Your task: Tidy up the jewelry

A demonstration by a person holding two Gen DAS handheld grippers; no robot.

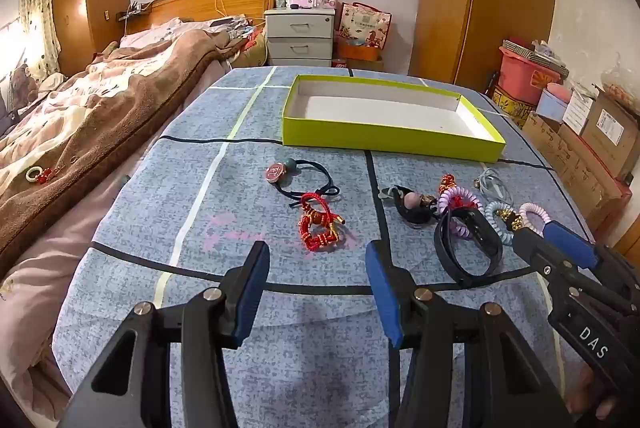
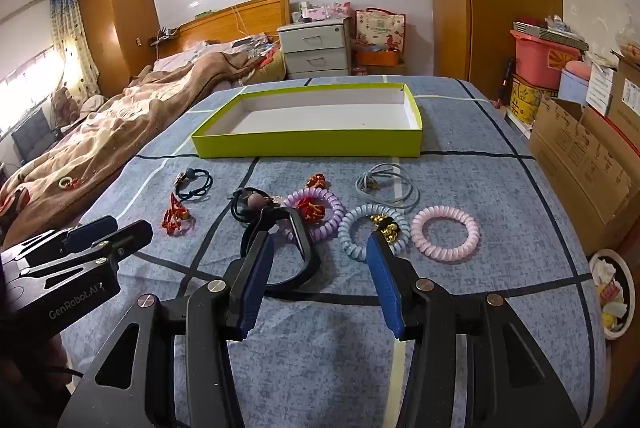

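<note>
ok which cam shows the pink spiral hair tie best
The right wrist view: the pink spiral hair tie lies whole and unobstructed on the bedspread, right of the blue one. In the left wrist view the right tool covers most of it; only part of the loop shows.

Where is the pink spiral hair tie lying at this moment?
In the right wrist view the pink spiral hair tie lies flat on the blue bedspread, rightmost of the pieces, just right of the light blue spiral tie and nearer than the green box.

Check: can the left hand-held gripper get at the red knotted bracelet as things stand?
Probably yes. The left hand-held gripper is open, and the red knotted bracelet lies just ahead of it with bare bedspread between.
</note>
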